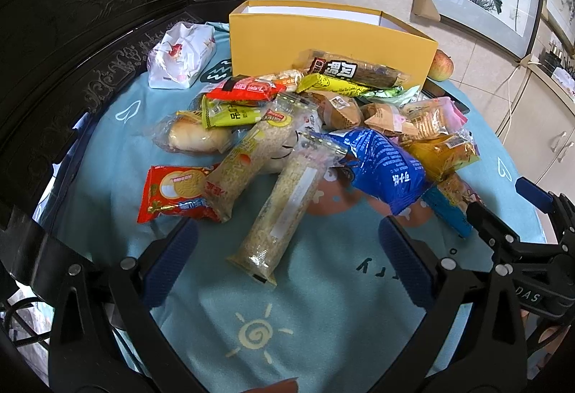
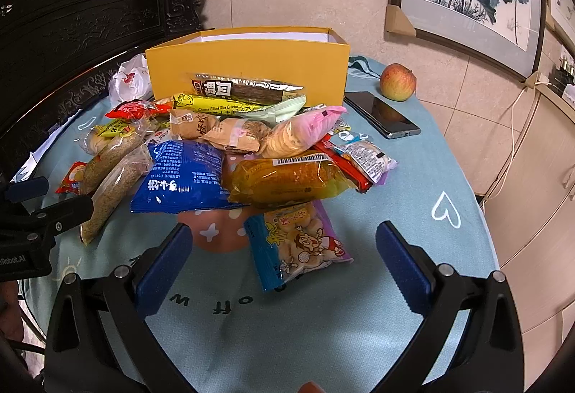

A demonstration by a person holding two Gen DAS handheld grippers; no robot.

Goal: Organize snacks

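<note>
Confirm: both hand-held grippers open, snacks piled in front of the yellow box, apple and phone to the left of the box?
Not quite. The apple and phone lie to the right of the yellow box, as the right wrist view shows. The rest holds: the left hand-held gripper and right hand-held gripper are open.

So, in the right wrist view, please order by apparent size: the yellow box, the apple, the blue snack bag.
1. yellow box
2. blue snack bag, though it lies nearer the camera
3. apple

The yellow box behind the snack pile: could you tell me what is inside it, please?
Only the white inner wall of the yellow box shows above its rim. Its front wall hides the floor, so any contents cannot be seen.
</note>
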